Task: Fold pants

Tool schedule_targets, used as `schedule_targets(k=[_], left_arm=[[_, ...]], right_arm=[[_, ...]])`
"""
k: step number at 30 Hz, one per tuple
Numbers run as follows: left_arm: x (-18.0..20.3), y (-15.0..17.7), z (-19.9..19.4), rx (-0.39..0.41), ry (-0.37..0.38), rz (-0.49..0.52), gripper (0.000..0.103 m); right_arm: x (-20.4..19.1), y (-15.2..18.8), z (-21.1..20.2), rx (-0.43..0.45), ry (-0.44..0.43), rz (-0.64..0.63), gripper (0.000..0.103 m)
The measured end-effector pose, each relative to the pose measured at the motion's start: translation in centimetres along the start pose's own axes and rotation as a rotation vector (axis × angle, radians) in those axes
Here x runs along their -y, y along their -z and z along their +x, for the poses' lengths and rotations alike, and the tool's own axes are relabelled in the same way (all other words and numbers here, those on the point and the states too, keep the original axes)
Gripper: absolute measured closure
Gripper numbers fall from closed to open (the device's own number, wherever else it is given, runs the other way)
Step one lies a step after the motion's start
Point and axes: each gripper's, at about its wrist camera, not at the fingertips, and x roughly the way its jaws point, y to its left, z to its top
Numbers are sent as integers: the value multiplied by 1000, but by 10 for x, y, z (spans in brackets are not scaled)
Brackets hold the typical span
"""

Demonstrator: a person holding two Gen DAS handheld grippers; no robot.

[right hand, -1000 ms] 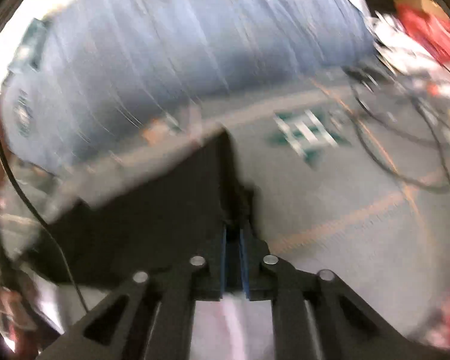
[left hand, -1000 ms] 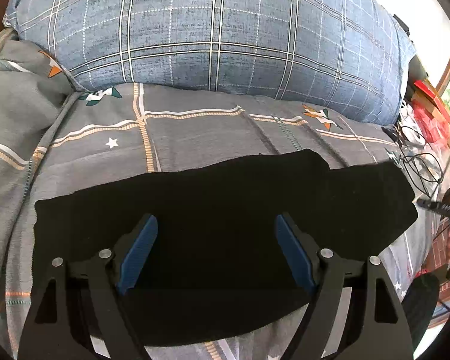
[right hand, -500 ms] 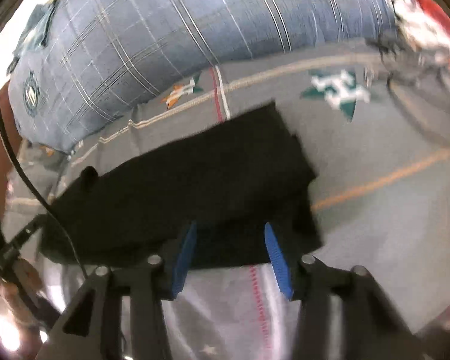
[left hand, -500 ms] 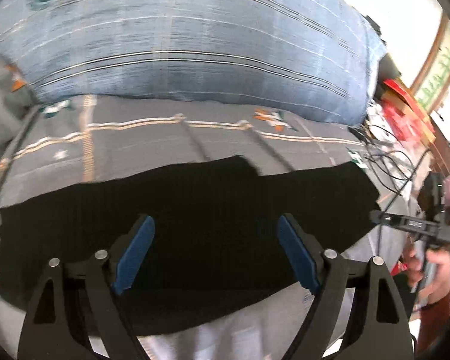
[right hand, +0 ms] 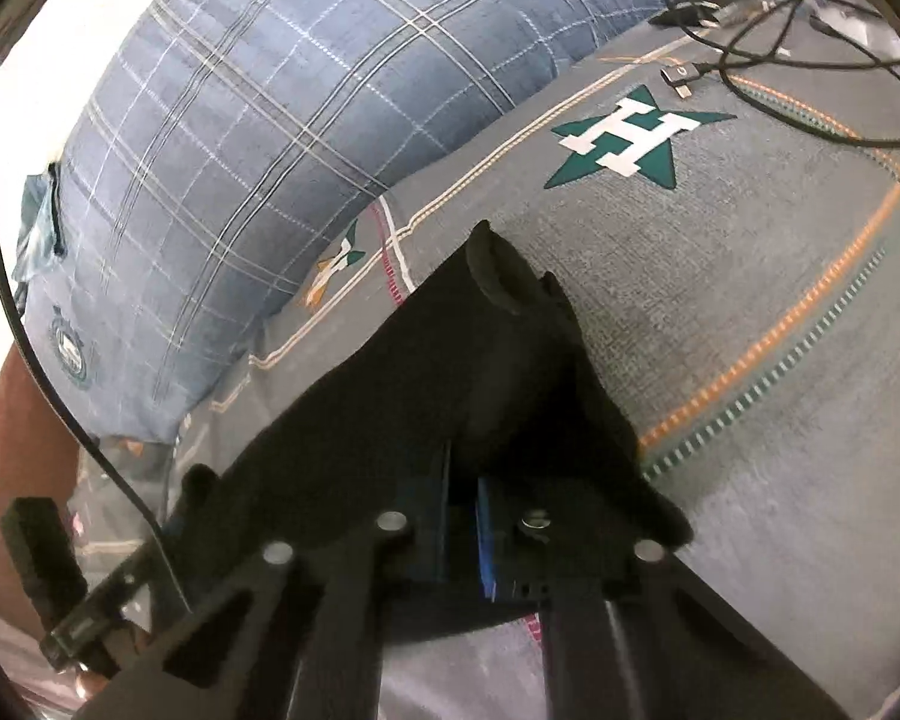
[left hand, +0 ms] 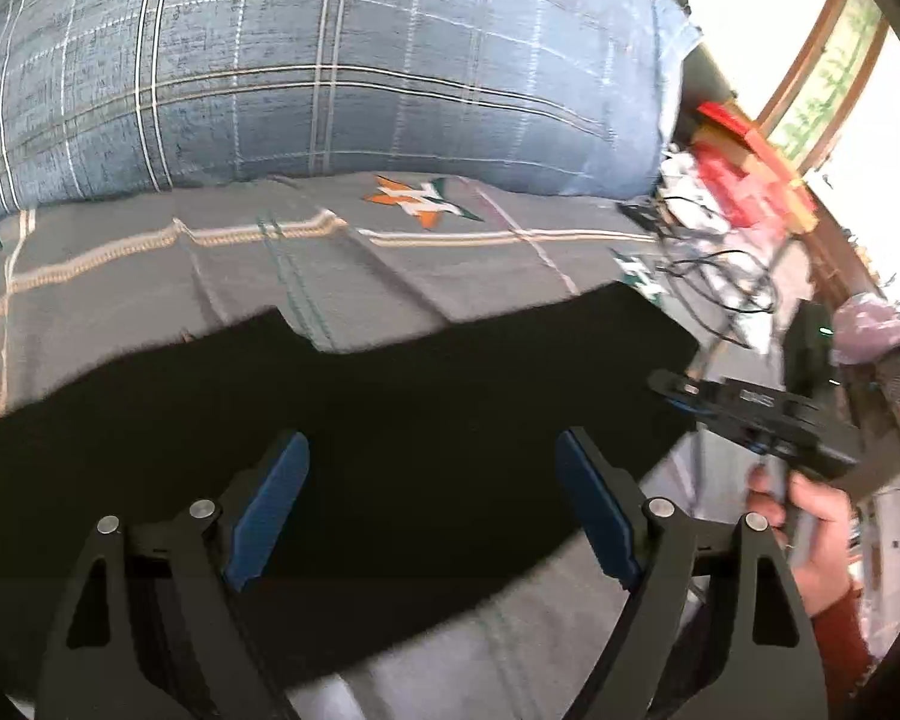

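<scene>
The black pants (left hand: 354, 420) lie spread across the grey patterned bedspread (left hand: 390, 258), a long dark band running side to side, with one stepped edge toward the big blue plaid pillow (left hand: 330, 60) at the far edge of the bed. In the left wrist view the cloth fills the space beneath and ahead of the left gripper (left hand: 432, 498), whose blue-padded fingers (left hand: 267, 504) stand wide apart over the fabric, nothing between them; whether the tips touch the cloth cannot be told.

In the right wrist view the pants (right hand: 438, 372) bunch up into a raised ridge that runs straight into the right gripper (right hand: 462, 534). Its jaws are drawn narrow, with only a slim gap and a strip of blue pad showing, and the black fabric is pinched between them, folds rising just ahead of the tips. The same right gripper (left hand: 750, 414) appears at the right edge of the left view, held in the person's hand (left hand: 810, 534) at the pants' end.

On the bedspread beside that end sits a green star with a white H (right hand: 630, 138). Black cables (right hand: 780, 54) trail over the bed's far right corner, near red boxes (left hand: 744, 168).
</scene>
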Motion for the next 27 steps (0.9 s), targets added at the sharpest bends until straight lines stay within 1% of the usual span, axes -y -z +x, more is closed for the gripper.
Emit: schedule_targets(k=[2,3,5,7,9,11,13,18,23,24,25,26,27], left_arm=[[-2,9,-4,-17,21,-52,18],[-5,14,-6,-24,41,-97,18],[-12,24,-9,-27,89,-214,18],[-18,35,-10,-31,147,-336,18],[-22,45,-9,-31,174,-442,18],[-26,55,-5,-29,199,-547,18],[-31,61,-1,-22,221,-623,18],[-34,64,4,1,216,-707,18],[-35,53,9,52,178,-714,18],[-35,52,11,60,173,-715,18],[-34,50,12,71,166,-709,18],[-32,49,13,77,158,-698,19],[-28,49,12,82,151,-674,25]], right_arm=[[-3,3,3,-3,-6,-3,88],[-3,4,4,-3,-10,-7,88],[-1,4,3,1,-24,8,86],[-1,3,5,2,-49,28,80],[-1,3,5,0,-62,21,76],[-2,2,4,-2,-63,13,76],[-2,2,4,-4,-75,21,75],[2,1,4,-12,-97,39,74],[-1,1,7,-5,-83,12,75],[-3,0,8,-2,-74,3,78],[-6,-1,9,4,-56,-22,89],[-7,-1,10,4,-48,-33,98],[-7,-1,9,8,-49,-29,99]])
